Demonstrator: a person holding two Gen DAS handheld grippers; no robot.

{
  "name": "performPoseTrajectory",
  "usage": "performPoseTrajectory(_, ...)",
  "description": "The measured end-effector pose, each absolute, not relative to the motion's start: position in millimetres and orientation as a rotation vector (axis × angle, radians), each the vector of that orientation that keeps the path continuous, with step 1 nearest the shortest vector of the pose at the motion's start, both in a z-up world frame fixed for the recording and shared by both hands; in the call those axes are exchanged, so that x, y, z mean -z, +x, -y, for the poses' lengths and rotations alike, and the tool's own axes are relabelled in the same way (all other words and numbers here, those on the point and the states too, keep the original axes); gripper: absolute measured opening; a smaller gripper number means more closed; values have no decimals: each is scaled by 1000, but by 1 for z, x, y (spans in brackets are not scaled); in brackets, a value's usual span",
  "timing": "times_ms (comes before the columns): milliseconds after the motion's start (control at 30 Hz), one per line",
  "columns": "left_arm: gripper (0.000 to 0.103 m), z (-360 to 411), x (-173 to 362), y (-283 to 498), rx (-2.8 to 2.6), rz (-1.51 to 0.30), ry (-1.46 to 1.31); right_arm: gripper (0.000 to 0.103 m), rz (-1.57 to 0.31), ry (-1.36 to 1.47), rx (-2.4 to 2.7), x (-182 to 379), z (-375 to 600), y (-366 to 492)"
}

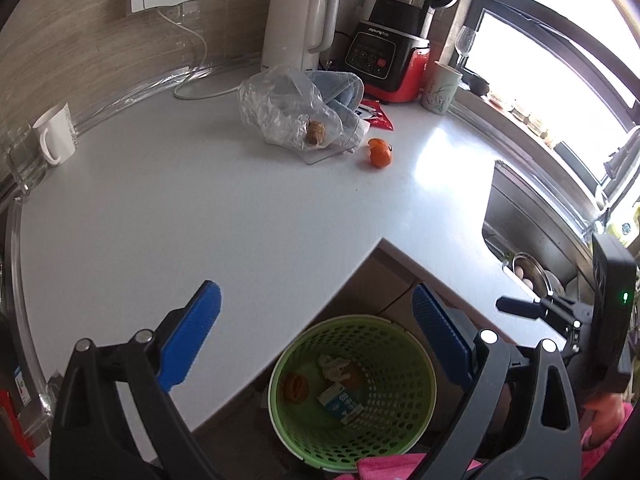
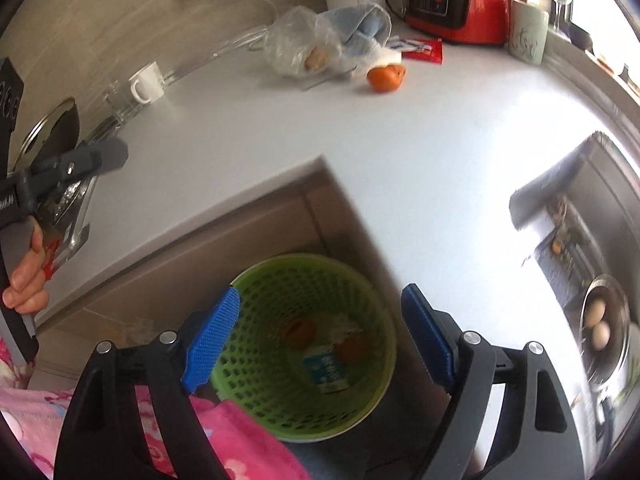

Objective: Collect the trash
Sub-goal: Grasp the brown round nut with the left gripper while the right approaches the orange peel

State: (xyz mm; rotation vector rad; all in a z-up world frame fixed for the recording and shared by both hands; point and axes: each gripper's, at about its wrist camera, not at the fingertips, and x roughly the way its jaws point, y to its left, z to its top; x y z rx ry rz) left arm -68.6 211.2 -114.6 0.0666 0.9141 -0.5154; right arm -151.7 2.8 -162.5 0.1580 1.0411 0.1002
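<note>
A green mesh trash basket [image 1: 404,408] [image 2: 360,280] stands on the floor below the inner corner of the white counter [image 1: 200,208] [image 2: 280,132]. It holds orange peel, a crumpled tissue and a small blue-and-white carton [image 1: 340,402] [image 2: 326,370]. On the counter lie a clear plastic bag [image 1: 280,108] [image 2: 296,40] with a brown piece inside, an orange peel [image 1: 379,153] [image 2: 385,76] and a red wrapper [image 1: 378,114] [image 2: 426,50]. My left gripper [image 1: 316,336] is open and empty over the counter edge. My right gripper [image 2: 320,336] is open and empty above the basket.
A white kettle [image 1: 298,26], red blender [image 1: 390,56] [image 2: 456,4], patterned cup [image 1: 440,88] [image 2: 528,32] and blue cloth [image 1: 340,88] stand at the back. A white mug [image 1: 56,132] [image 2: 146,82] is left. A sink [image 1: 532,224] with a bowl of eggs [image 2: 600,324] is right.
</note>
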Motion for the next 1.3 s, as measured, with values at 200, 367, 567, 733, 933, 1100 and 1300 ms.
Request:
performPoseTrajectory(200,92,-189,111,-43,494,-907,52,83,-1025,102,-122,155,23,-111)
performPoseTrajectory(367,92,-166,107,-11,462,-901,44,83,-1007,71,-159,152,44,-67)
performPoseTrajectory(567,92,-139,103,35,406,-896,22,83,-980,51,-187,154,64,-9)
performPoseTrajectory(733,92,-121,107,80,366,-897,4,83,-939,55,-225,151,85,34)
performPoseTrajectory(933,72,-99,128,115,378,-891,100,83,-950,22,-252,166,96,70)
performPoseTrajectory(1100,58,-87,143,132,416,-933,115,83,-956,65,-287,176,107,85)
performPoseTrajectory(1300,33,-74,161,140,454,-986,134,83,-966,59,-315,188,112,99)
